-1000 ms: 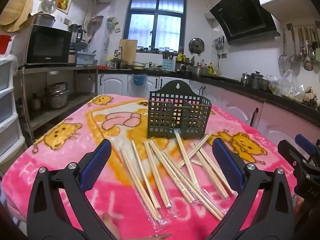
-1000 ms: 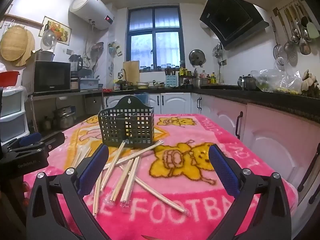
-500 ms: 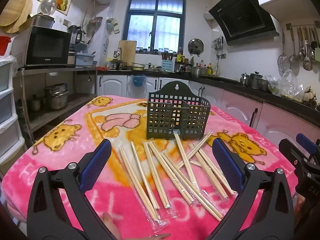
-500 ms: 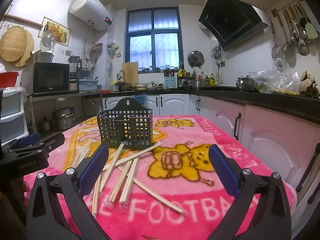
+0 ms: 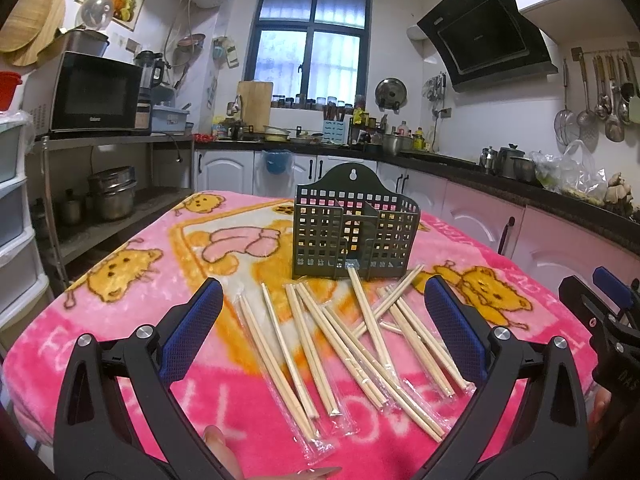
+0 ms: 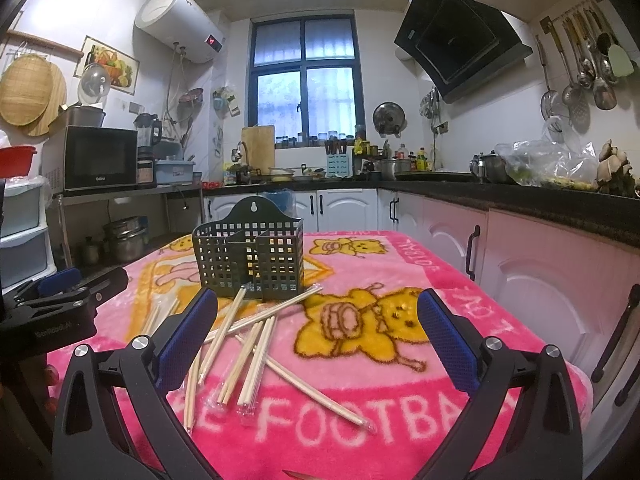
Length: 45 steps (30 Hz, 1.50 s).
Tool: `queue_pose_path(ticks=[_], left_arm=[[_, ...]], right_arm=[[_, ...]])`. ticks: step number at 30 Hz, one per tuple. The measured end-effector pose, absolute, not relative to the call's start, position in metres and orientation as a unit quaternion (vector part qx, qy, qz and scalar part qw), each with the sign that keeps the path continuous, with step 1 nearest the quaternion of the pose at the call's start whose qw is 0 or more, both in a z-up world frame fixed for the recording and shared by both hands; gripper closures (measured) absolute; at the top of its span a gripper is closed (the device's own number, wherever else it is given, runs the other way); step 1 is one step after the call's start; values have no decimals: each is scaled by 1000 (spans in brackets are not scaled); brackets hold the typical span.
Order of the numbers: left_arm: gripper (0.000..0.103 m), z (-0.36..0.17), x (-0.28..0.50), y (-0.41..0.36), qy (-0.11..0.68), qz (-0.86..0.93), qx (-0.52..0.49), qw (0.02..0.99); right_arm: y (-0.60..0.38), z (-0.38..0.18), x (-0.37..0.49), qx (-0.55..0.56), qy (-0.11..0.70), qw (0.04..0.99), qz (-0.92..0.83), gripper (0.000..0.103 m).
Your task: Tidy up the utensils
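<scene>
Pale wood: chopsticks [image 5: 352, 340], slim straight sticks, most sleeved in clear crinkly plastic, fanned and criss-crossed in a loose heap on the worktop, right in front of the holder.
Holder: utensil caddy [image 5: 354, 236], dark green plastic, square-hole lattice walls, arched back plate with a hanging hole, inner dividers, standing upright; one stick's tip touches its base, none stand inside.
Same heap, right view: chopsticks [image 6: 244, 344] lie to the left of centre, one long stick [image 6: 316, 390] angled off alone toward the near edge.
Caddy, right view: utensil caddy [image 6: 248, 258] just behind the heap.
Left gripper [image 5: 324, 336]: fingers [image 5: 192, 332] spread wide, blue mesh-textured pads on black frames, hovering over the heap and holding nothing.
Right gripper [image 6: 316, 340]: fingers [image 6: 446, 336] also wide apart, empty, over the bear print beside the sticks.
Neighbour check: the right gripper's black body [image 5: 600, 320] shows at the left view's right edge.
Surface: fuzzy pink blanket [image 5: 120, 320] with yellow cartoon bears and white lettering covers the whole worktop.
Room: a home kitchen, dark-framed window [image 6: 306, 80], black slanted range hood [image 6: 460, 44], white cylindrical water heater [image 6: 176, 24], microwave [image 5: 94, 94] on a metal shelf, ladles hanging on a rail [image 6: 584, 68].
</scene>
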<state>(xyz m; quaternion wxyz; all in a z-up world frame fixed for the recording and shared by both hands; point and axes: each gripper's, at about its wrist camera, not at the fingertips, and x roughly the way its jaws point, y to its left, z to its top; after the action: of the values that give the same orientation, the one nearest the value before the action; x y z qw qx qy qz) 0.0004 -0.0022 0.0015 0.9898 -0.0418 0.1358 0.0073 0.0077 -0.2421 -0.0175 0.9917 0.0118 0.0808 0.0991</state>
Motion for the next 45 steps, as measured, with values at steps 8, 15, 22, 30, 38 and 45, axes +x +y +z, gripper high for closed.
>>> queue_pose_path(ticks=[8, 15, 22, 30, 38, 45], left_arm=[[10, 1, 0, -3, 135, 8, -41, 990], [10, 3, 0, -4, 136, 7, -42, 990], [10, 3, 0, -3, 137, 4, -44, 990], [10, 1, 1, -2, 138, 1, -48, 989], [10, 2, 5, 4, 139, 10, -52, 989], [10, 3, 6, 14, 138, 21, -63, 988]], right_arm=[[-243, -17, 7, 12, 82, 992, 99, 6], [-243, -17, 4, 12, 83, 992, 98, 6], [-243, -16, 5, 13, 85, 992, 97, 6], [-242, -14, 2, 11, 91, 990, 103, 6], [-245, -12, 6, 17, 99, 989, 107, 6], [-243, -10, 14, 10, 106, 988, 113, 6]])
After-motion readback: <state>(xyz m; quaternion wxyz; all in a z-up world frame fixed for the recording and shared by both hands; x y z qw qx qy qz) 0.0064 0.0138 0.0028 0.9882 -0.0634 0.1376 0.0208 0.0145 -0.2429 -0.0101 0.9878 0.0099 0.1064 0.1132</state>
